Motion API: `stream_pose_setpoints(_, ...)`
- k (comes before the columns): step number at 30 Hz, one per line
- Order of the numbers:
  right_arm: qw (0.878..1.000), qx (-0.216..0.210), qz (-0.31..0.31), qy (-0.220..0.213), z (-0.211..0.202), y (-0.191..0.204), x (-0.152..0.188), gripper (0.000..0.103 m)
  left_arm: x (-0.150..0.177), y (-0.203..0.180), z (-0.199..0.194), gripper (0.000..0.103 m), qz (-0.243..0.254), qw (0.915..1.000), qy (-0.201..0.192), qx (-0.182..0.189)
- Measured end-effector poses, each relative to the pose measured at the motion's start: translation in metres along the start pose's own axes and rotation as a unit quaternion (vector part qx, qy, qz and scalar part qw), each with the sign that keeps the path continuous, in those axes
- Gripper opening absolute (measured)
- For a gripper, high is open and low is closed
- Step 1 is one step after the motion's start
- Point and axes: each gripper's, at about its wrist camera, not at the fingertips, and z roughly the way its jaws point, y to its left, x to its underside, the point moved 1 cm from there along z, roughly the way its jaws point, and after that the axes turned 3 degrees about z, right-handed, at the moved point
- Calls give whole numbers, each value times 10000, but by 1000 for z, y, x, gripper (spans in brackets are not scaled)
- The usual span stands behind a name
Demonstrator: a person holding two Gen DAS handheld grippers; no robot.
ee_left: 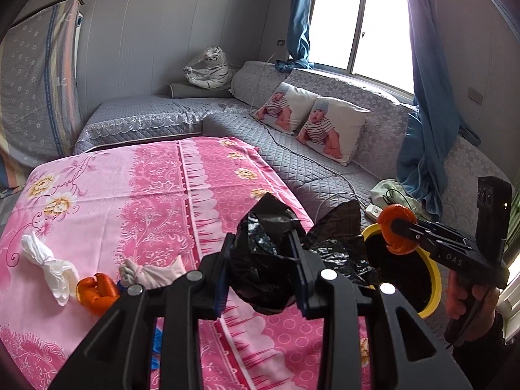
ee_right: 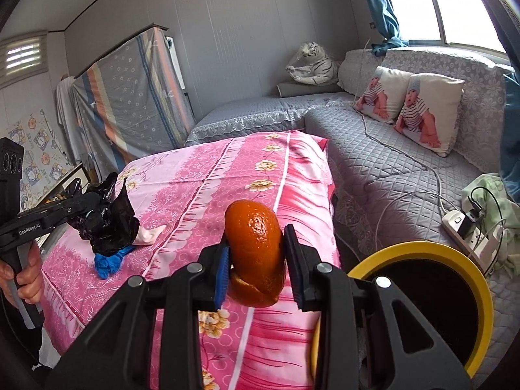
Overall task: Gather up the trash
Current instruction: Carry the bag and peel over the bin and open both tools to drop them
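My left gripper [ee_left: 261, 268] is shut on a crumpled black plastic bag [ee_left: 269, 250], held above the right side of the pink flowered table [ee_left: 162, 195]. My right gripper [ee_right: 256, 256] is shut on an orange peel [ee_right: 255, 250]; the left wrist view shows that peel [ee_left: 396, 227] over the yellow-rimmed bin [ee_left: 434, 286]. The bin [ee_right: 481, 279] stands to the right of the table, dark inside. On the table lie a second orange peel [ee_left: 96, 292], a white glove [ee_left: 48, 260], a pale knotted glove [ee_left: 152, 271] and a blue glove [ee_right: 109, 261].
A grey quilted sofa [ee_left: 292, 156] wraps around behind and to the right of the table, with two baby-print pillows [ee_left: 325, 126] and a plush tiger [ee_left: 211, 68]. A power strip [ee_right: 468, 230] with cables and a green cloth [ee_right: 487, 195] lie on the seat near the bin.
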Motion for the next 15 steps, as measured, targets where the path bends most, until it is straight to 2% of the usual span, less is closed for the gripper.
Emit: stream_pose_setpoints(15, 9947, 805, 594, -246, -34, -83, 6, 29, -12, -76, 61, 30, 481, 9957, 268, 740)
